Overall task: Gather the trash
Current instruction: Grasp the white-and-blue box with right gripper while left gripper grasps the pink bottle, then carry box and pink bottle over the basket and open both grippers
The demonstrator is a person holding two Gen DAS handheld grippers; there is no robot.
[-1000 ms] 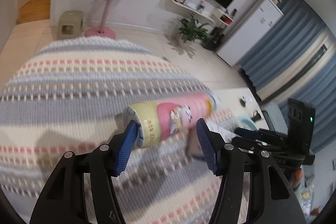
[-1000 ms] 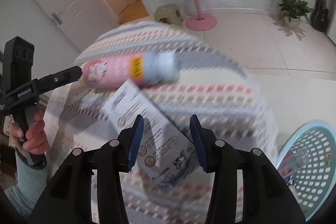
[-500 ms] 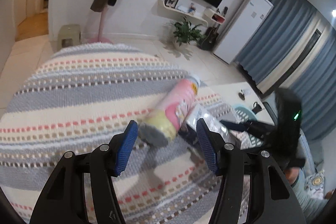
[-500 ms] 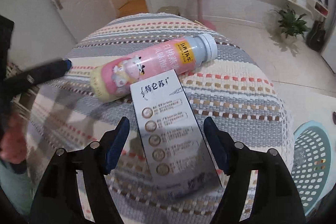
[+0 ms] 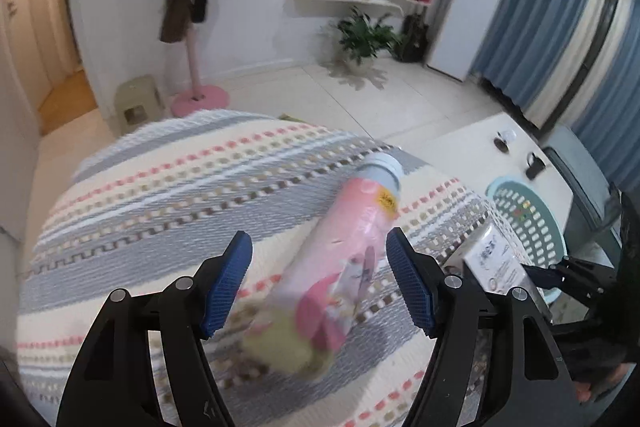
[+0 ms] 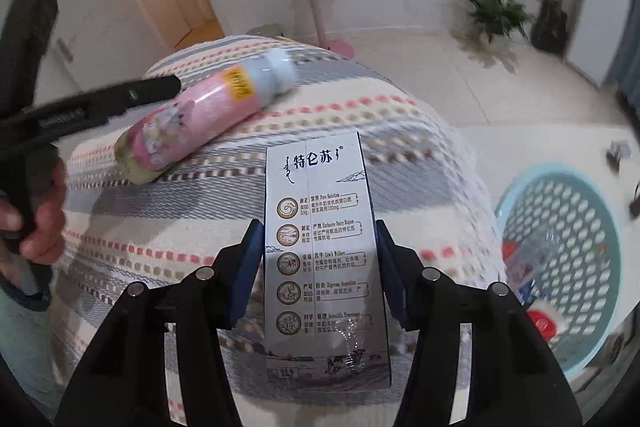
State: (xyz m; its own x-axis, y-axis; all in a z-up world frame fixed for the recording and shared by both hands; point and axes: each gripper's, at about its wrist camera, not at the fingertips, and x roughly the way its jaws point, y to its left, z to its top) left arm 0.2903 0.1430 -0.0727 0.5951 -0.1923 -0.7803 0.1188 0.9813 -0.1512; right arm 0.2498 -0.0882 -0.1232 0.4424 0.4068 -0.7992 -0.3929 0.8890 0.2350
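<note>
A pink milk bottle [image 5: 348,259] with a pale blue cap lies on its side on the striped knitted cover [image 5: 160,195]. My left gripper [image 5: 319,247] straddles it and its jaws are opening, with a gap at the left pad. A grey-white milk carton [image 6: 324,251] lies flat on the cover to the right of the bottle [image 6: 200,115]. My right gripper [image 6: 319,231] is closing on the carton, and both pads sit against its long sides. A hand holds the left gripper [image 6: 100,103] at the left edge of the right wrist view.
A light blue perforated basket [image 6: 505,203] stands low to the right of the covered surface, holding a clear plastic bottle [image 6: 528,259] and other scraps. Behind are a tiled floor, a pink coat stand [image 5: 196,95], a small stool [image 5: 136,103] and a potted plant [image 5: 364,35].
The left gripper swung round until the bottle lies lengthwise between its fingers, and its jaws widened. The right gripper opened wide over the carton, then narrowed onto its sides.
</note>
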